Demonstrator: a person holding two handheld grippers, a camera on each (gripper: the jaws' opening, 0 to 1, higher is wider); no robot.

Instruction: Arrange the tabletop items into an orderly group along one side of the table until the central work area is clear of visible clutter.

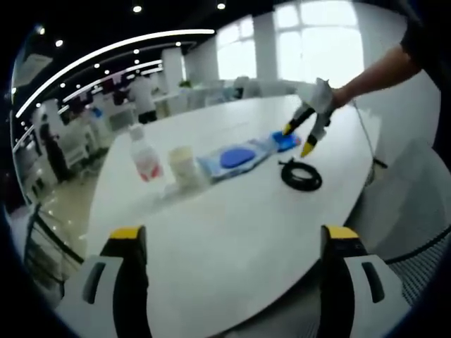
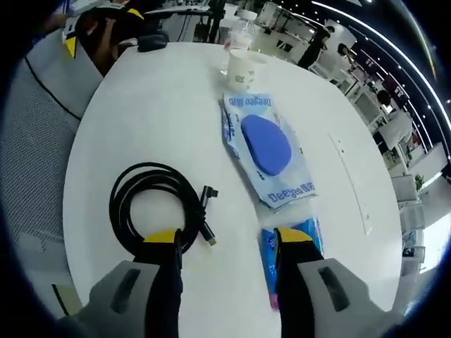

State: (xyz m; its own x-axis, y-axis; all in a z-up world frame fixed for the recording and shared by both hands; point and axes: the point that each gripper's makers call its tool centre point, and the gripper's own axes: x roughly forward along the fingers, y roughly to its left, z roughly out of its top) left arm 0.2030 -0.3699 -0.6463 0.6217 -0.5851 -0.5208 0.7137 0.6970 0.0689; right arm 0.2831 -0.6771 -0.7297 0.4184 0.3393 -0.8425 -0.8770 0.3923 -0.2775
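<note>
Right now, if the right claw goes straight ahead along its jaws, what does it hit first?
Probably bare table. The right claw stands open, with the coiled black cable by its left jaw and the small blue packet at its right jaw. Depth is unclear, so either jaw may clip its neighbour.

A wide stretch of the round white bench [image 1: 232, 239] lies bare in front of the left gripper [image 1: 232, 243], open for passage; farther on, a row stands in the way: a clear plastic bottle [image 1: 146, 159], a pale paper cup [image 1: 184, 166], a blue-and-white flat packet [image 1: 236, 158] and a small blue packet [image 2: 294, 246]; the coiled black cable [image 2: 155, 204] lies just beside the row, under the right gripper [image 2: 229, 239]; mesh chairs [image 2: 35, 141] crowd the bench edge.
</note>
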